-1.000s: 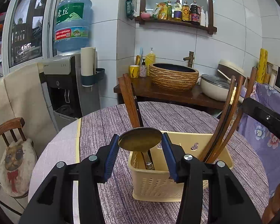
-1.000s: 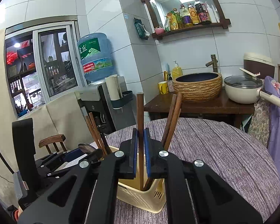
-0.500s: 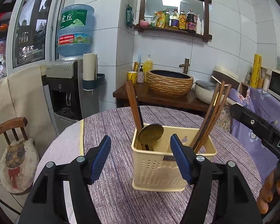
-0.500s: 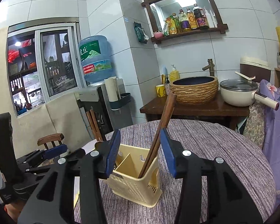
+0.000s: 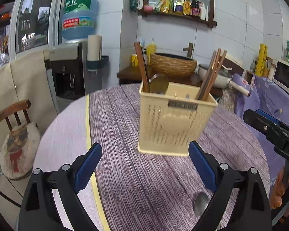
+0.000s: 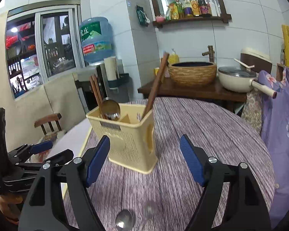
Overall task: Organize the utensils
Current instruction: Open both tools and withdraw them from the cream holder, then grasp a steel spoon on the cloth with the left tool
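Caddy (image 5: pixel 175 119) at frame centre on table (image 5: pixel 125 119), already holding chopsticks (image 5: pixel 212 75) at its right side and ladle (image 5: pixel 159 84) at its left. Left gripper (image 5: pixel 144 165) and right gripper (image 6: pixel 144 159): jaws opening, wide apart, nothing between them. Judged step: between placements. Loose spoon (image 6: pixel 124 221) lies at bottom centre of right wrist view; next move probably calls for dropping onto its handle.

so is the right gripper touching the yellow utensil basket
Apart. The right wrist view shows the right gripper opening with nothing between its pads, and the yellow utensil basket standing beyond them with tablecloth visible between.
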Demonstrator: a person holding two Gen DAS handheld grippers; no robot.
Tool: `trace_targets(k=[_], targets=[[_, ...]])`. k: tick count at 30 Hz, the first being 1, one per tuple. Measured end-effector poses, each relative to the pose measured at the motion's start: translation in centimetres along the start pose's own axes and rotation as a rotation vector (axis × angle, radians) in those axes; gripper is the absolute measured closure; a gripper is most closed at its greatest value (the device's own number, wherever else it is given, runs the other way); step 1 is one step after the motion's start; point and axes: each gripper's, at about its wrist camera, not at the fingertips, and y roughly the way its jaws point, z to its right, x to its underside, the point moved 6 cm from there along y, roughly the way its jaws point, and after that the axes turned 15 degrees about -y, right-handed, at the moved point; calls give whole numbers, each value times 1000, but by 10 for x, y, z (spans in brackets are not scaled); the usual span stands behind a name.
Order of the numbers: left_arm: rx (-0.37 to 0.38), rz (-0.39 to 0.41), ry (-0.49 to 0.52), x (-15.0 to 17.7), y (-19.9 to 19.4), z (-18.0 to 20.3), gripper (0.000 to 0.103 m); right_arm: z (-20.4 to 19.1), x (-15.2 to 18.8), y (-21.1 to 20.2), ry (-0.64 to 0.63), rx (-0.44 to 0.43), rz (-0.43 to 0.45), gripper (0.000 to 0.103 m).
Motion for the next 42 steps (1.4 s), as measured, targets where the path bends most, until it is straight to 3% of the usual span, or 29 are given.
trace_targets(k=[5, 18, 24, 31, 42], targets=[[-8, -67, 1, 28, 3, -3, 14, 5, 27, -2, 27, 15, -48, 26], [26, -239, 38, 97, 15, 12, 34, 23, 90, -6, 112, 80, -172, 26], [43, -275, 65, 115, 19, 34, 34, 30, 103, -10, 154, 93, -193, 26], [-1, -277, 133, 130, 30, 55, 36, 34, 111, -14, 168, 104, -212, 26], [-29, -318, 125, 140, 41, 64, 42, 36, 117, -14, 185, 84, -224, 26]])
